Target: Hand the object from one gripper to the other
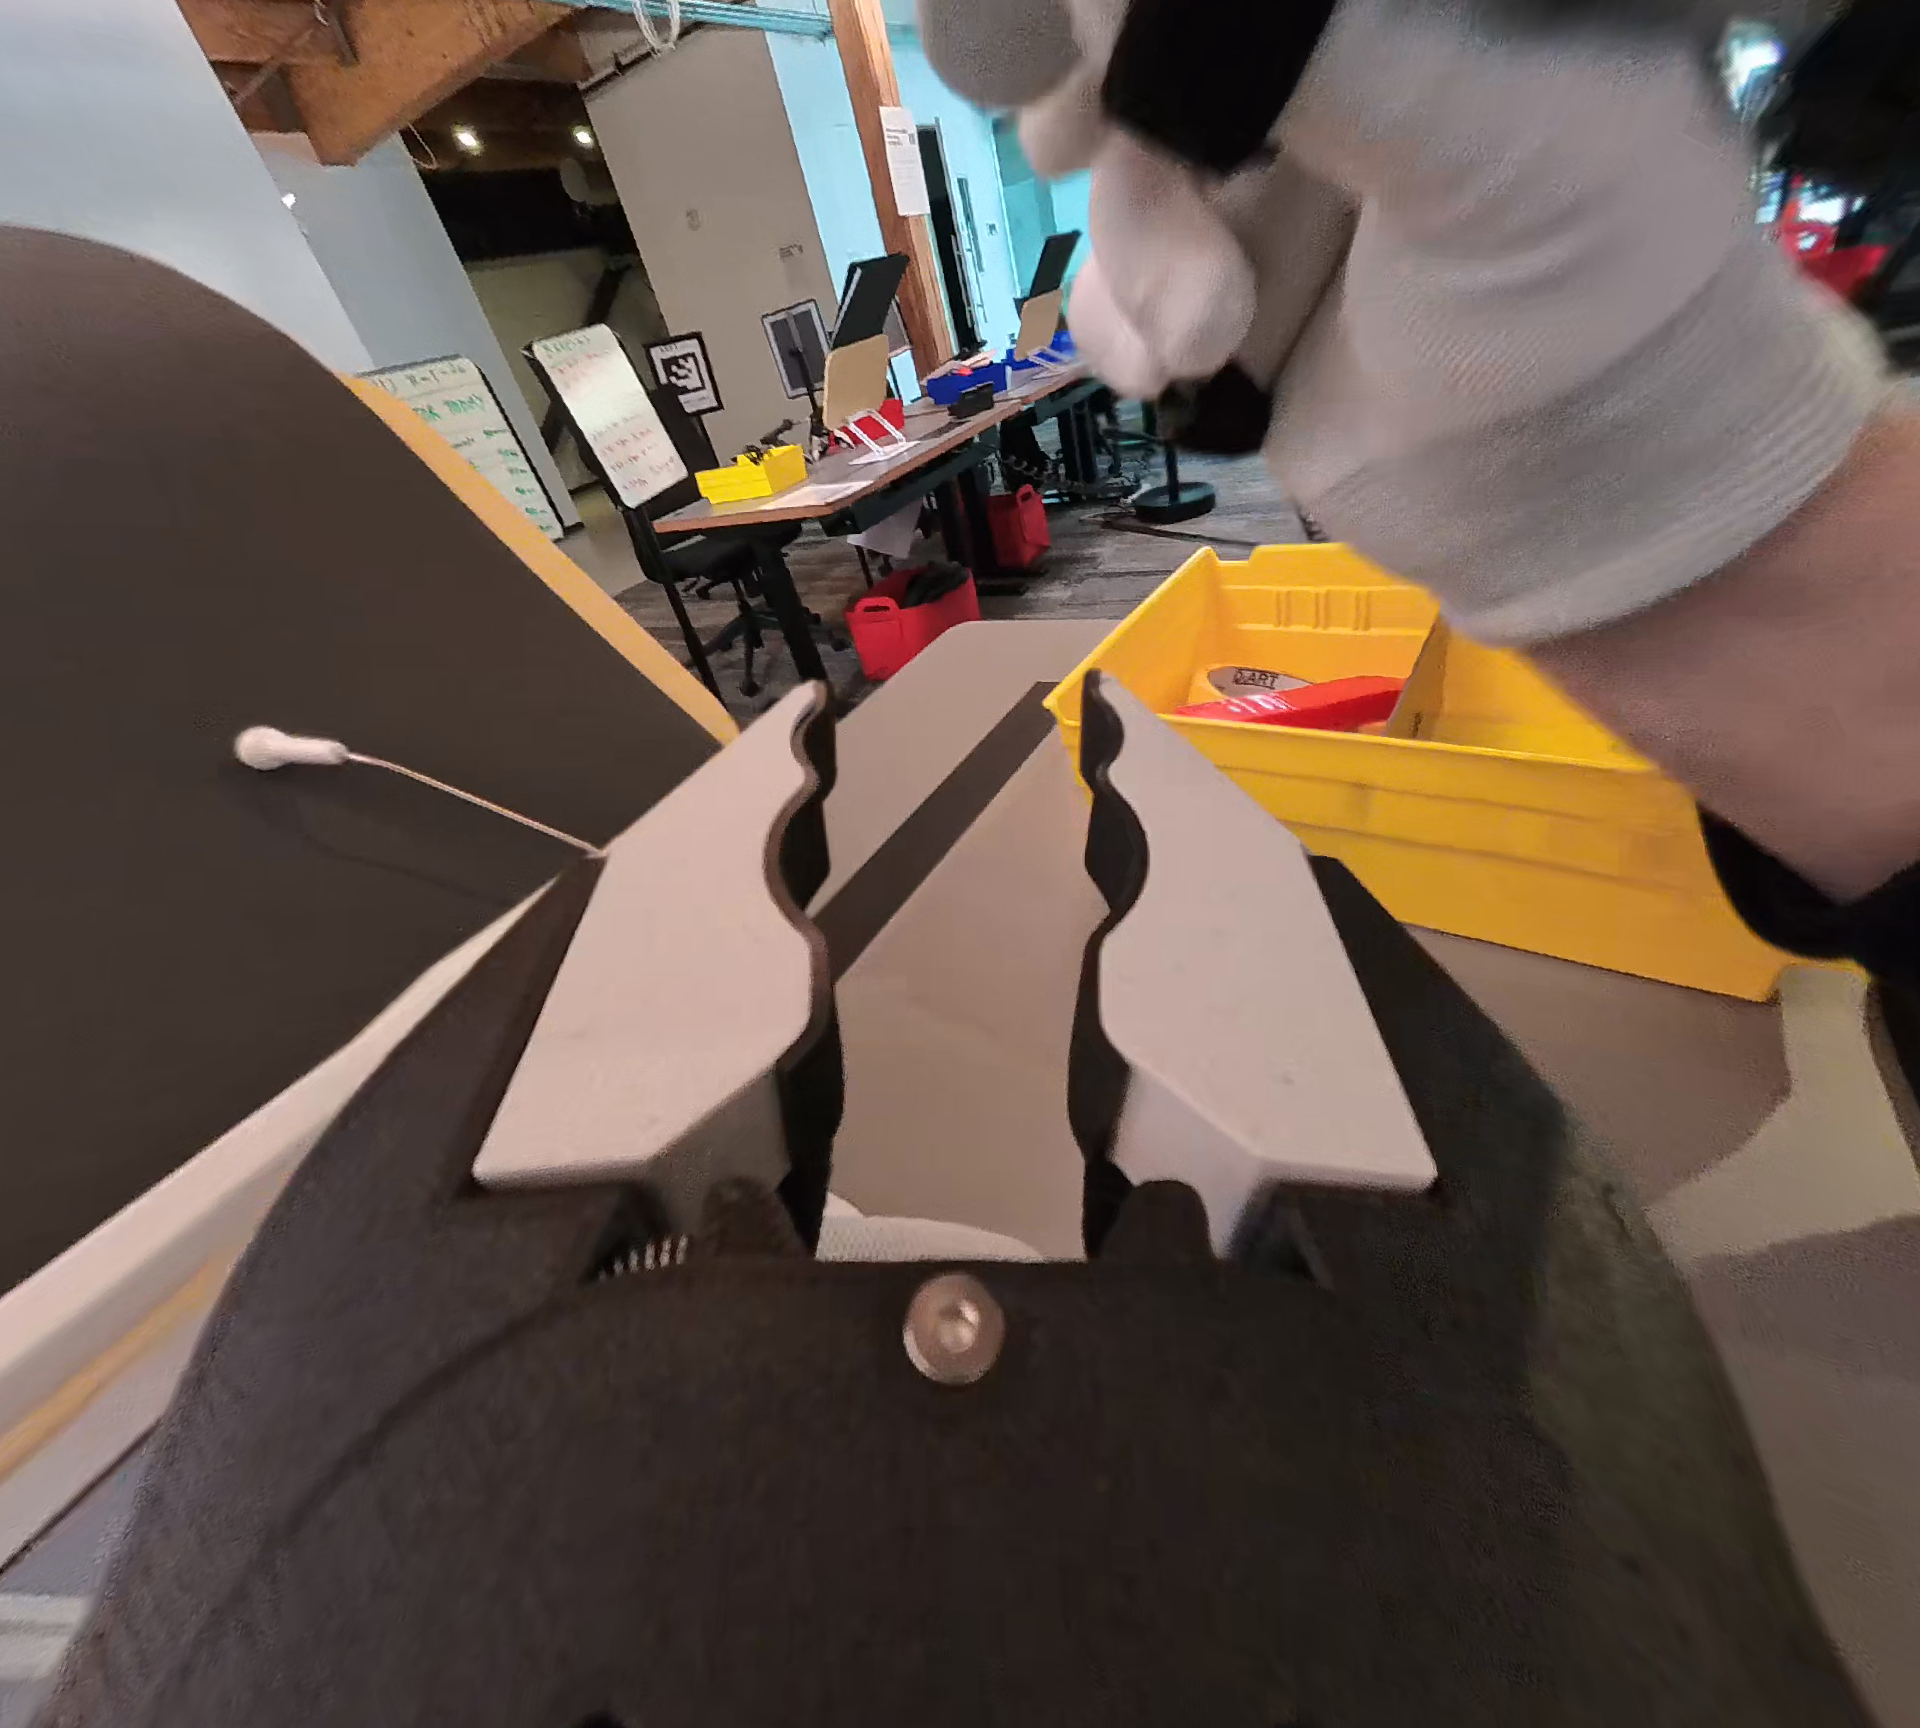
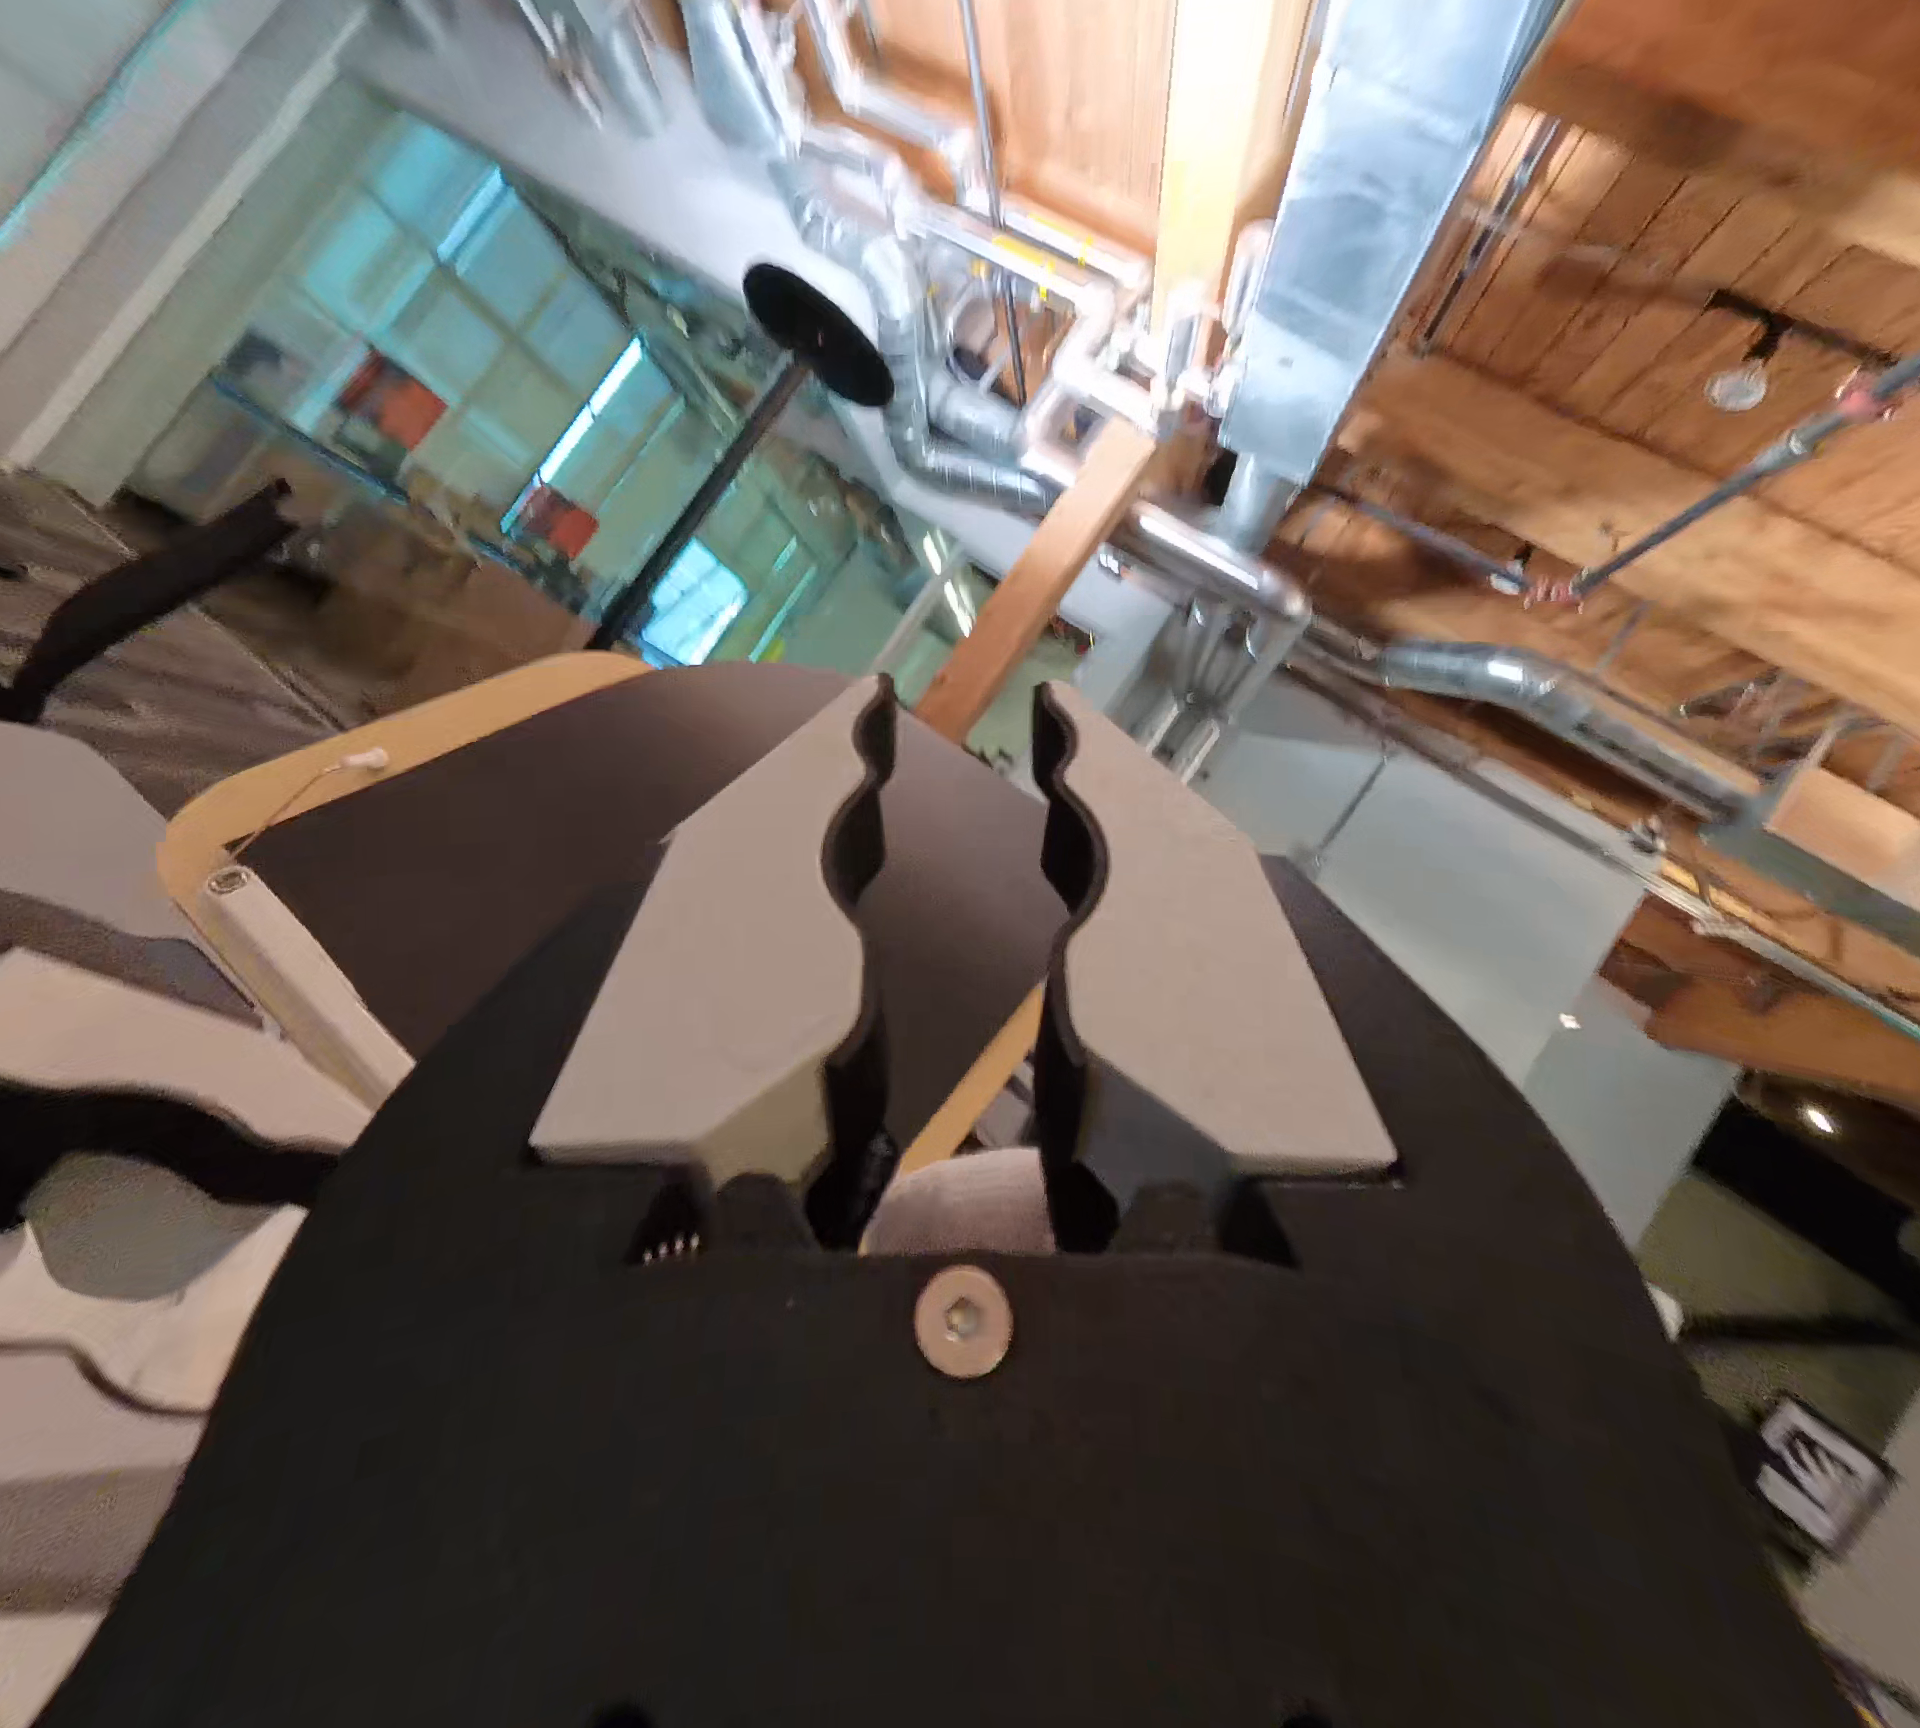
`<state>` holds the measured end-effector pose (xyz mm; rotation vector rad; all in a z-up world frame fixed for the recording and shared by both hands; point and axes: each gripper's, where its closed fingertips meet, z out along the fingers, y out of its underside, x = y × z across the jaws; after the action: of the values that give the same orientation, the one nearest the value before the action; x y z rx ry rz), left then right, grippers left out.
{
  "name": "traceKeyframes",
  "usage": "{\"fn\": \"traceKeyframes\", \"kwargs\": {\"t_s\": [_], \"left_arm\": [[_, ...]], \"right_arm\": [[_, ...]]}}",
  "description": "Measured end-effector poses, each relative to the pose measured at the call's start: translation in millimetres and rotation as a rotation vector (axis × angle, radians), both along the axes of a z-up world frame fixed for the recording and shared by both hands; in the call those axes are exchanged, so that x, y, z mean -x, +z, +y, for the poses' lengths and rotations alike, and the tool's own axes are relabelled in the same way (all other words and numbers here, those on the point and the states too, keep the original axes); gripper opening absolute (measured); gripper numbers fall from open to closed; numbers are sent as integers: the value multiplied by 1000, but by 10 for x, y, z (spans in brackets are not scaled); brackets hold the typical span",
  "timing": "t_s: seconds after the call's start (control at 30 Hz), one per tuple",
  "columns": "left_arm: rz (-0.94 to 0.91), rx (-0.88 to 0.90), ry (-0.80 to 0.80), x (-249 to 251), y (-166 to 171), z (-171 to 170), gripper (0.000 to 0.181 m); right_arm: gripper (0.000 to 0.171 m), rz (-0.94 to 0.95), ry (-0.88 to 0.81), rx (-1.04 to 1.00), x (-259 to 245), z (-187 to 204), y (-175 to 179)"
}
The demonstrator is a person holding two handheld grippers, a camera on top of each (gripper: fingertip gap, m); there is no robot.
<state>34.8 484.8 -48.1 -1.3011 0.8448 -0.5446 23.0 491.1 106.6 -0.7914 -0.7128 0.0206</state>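
Note:
My left gripper is open and empty, held low over the grey table. A red flat object and a tape roll lie in a yellow bin just right of its tips. A white-gloved hand holds the other gripper's black handle above the bin, blurred. My right gripper is tilted up toward the ceiling, with its jaws apart and nothing between them. The left gripper's grey fingers show at the left edge of the right wrist view.
A dark board with a tan rim stands close on the left, with a thin wire with a white tip lying against it; the board also shows in the right wrist view. Desks, chairs and red bags stand farther off. Spacing between my two grippers at the tips: around 15 centimetres.

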Motion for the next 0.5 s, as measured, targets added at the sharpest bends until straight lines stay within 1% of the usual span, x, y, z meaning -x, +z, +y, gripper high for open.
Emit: {"fn": "traceKeyframes", "kwargs": {"t_s": [0.03, 0.1, 0.2, 0.33, 0.43, 0.5], "left_arm": [[-2, -13, 5, 17, 37, -5, 45], [-24, -22, 1, 39, 129, -34, 45], [-24, -71, 6, 77, 304, -124, 44], [14, -188, 45, 181, 693, -350, 46], [41, -260, 61, 274, 1047, -643, 53], [83, -312, 122, 387, 1227, -781, 54]], "right_arm": [[25, -16, 15, -7, 8, 38, -56], [27, -23, -47, 36, -69, 222, -154], [28, 15, 22, 84, -48, 232, -183], [29, 35, 66, 62, 12, 81, -76], [29, 11, 81, 18, 90, -111, 28], [29, -12, 78, -16, 136, -219, 76]]}}
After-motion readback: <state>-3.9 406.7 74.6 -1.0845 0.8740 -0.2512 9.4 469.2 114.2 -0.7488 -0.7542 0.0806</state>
